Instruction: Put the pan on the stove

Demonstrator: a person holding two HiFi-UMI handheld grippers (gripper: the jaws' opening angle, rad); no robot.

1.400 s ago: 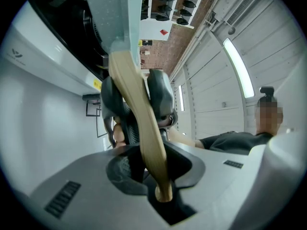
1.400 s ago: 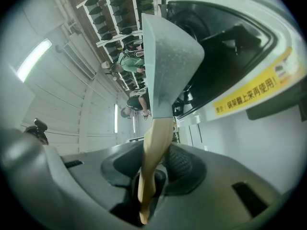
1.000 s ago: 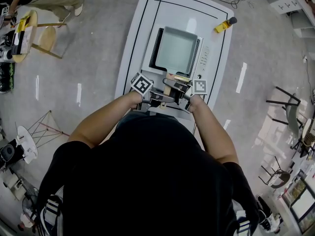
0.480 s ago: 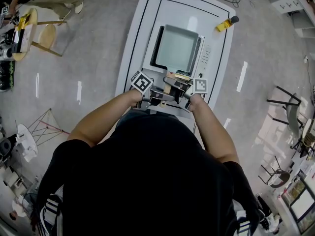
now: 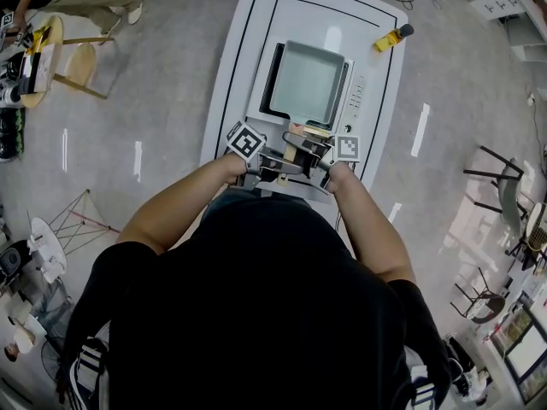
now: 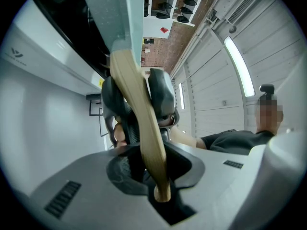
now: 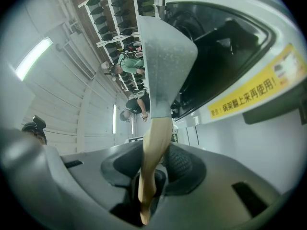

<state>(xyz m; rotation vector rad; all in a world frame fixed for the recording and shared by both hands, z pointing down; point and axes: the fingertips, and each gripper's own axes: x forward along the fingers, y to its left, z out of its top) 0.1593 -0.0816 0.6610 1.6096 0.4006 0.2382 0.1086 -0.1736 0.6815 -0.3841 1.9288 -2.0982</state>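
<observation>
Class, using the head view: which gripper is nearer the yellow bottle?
Right. The right gripper grips the pan handle down-left of the bottle; the left gripper grips it further left, farther away.

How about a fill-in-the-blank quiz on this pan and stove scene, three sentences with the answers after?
1. The pan has a handle made of ____.
2. That handle is clamped by ____ grippers, the left gripper and the right gripper.
3. Beyond the stove, a ____ object lies on the white table.
Missing words: wood; two; yellow.
</observation>
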